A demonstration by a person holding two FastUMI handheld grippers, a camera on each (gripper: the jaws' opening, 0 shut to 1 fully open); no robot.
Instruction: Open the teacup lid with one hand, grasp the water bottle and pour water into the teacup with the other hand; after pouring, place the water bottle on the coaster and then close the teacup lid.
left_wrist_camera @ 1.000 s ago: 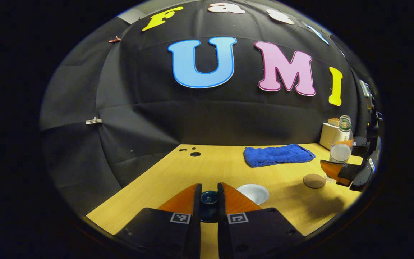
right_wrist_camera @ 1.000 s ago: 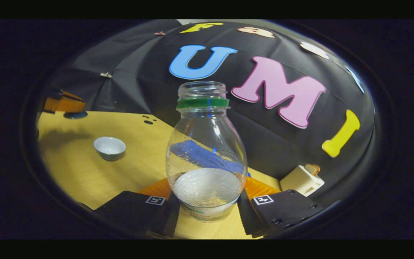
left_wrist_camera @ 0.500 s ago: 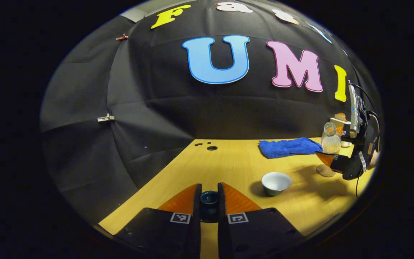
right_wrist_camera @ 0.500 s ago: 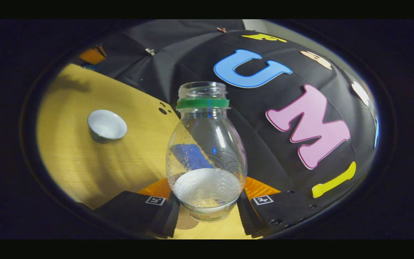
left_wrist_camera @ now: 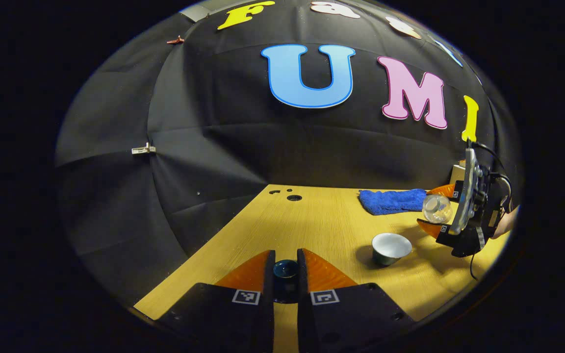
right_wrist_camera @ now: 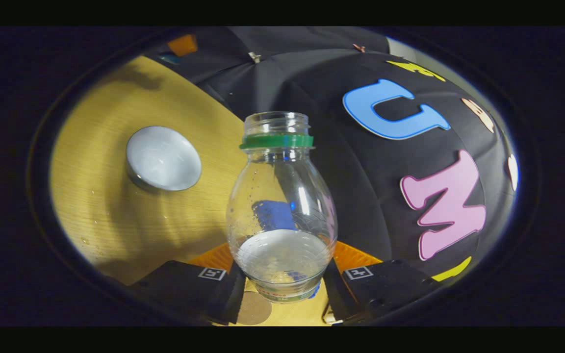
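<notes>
Left gripper view: the left gripper sits low over the wooden table, its two fingers drawn in close on the dark teacup lid, which is pinched between them and held off the cup
Teacup: the open teacup stands on the table ahead and to the right of the left gripper, well apart from the lid, its pale inside showing
Right gripper, seen from the left one: the right gripper hangs at the far right, above and just beyond the teacup, with the water bottle between its fingers, tipped over toward the cup
Blue cloth: a folded blue cloth lies farther back on the table, beyond the teacup
Right gripper view: the right gripper has both fingers pressed against the lower sides of the water bottle; the bottle is clear, uncapped, with a green ring at the neck and some water in its lower part
Teacup from here: the teacup lies ahead and to the left of the bottle, near its mouth but not touching it
Coaster: a round brown coaster peeks out just beneath the bottle's base, by the left finger
</notes>
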